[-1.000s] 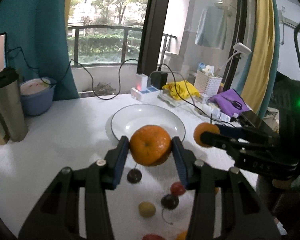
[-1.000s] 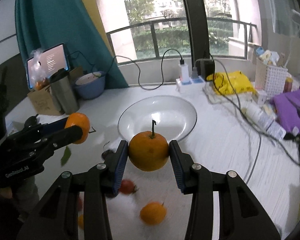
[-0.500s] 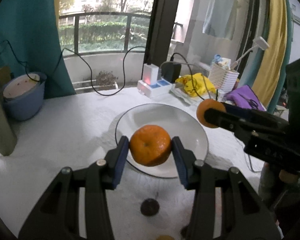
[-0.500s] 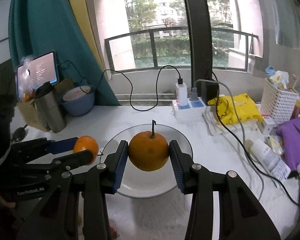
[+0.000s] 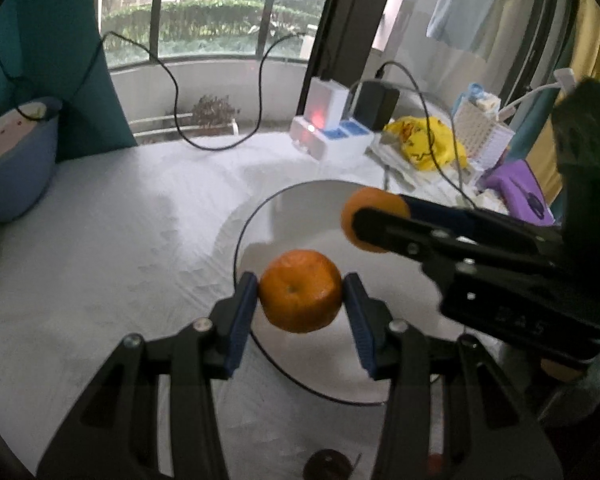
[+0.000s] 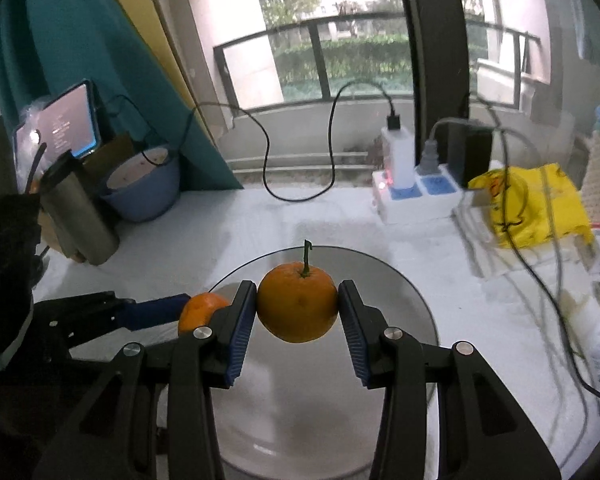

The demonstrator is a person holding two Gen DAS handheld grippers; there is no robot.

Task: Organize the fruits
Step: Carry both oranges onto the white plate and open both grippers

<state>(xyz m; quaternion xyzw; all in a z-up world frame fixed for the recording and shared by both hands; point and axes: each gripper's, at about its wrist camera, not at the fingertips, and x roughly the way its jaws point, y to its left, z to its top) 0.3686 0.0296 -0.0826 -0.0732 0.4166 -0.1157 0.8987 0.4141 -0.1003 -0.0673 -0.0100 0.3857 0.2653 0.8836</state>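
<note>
White tabletop is carrying a round white plate; lower both tongs, each clamping an orange: left tongs, right tongs.

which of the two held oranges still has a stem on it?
The round orange with the thin green stem, clamped in the right gripper above the white plate. The left gripper's stemless orange shows only a small dimple.

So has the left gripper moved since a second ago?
Yes. The left gripper, shut on its orange, has advanced over the white plate; earlier the plate lay beyond it.
</note>
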